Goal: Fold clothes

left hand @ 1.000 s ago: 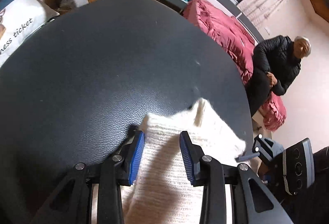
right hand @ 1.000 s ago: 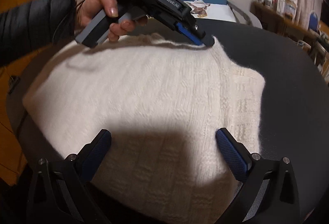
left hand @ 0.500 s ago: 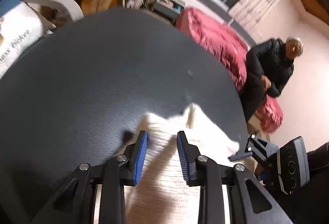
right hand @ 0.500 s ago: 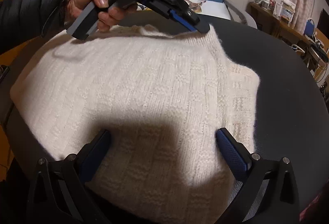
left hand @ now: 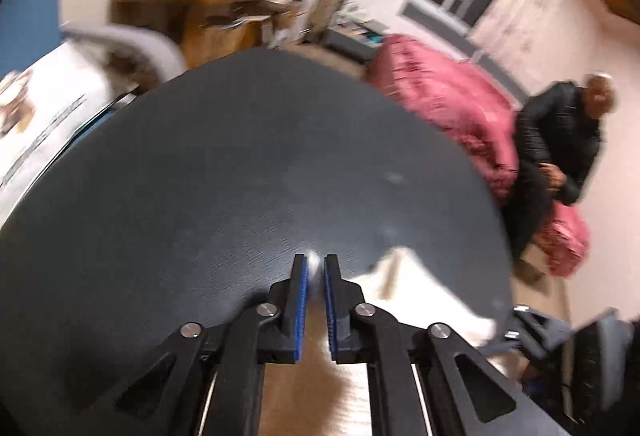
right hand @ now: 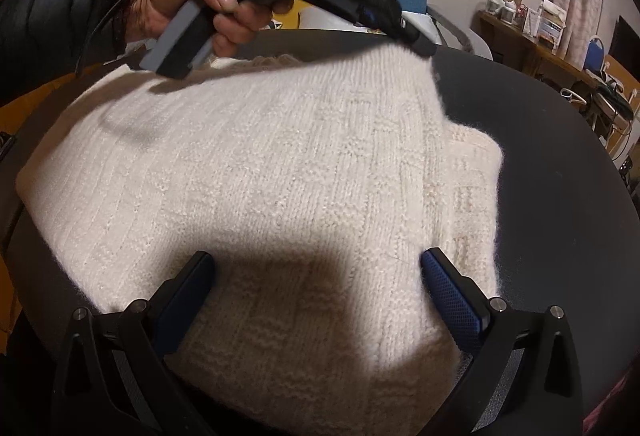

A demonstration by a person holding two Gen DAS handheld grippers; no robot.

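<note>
Left gripper (left hand: 315, 266) just closing, pinching sweater (right hand: 280, 176) corner (blurred); right gripper (right hand: 316, 268) wide.

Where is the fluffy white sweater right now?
The white knit sweater lies on the dark round table, under the right claw, its far corner at the left claw.

Fuzzy knit sweater (right hand: 280, 176), matt table (right hand: 560, 196)
</note>
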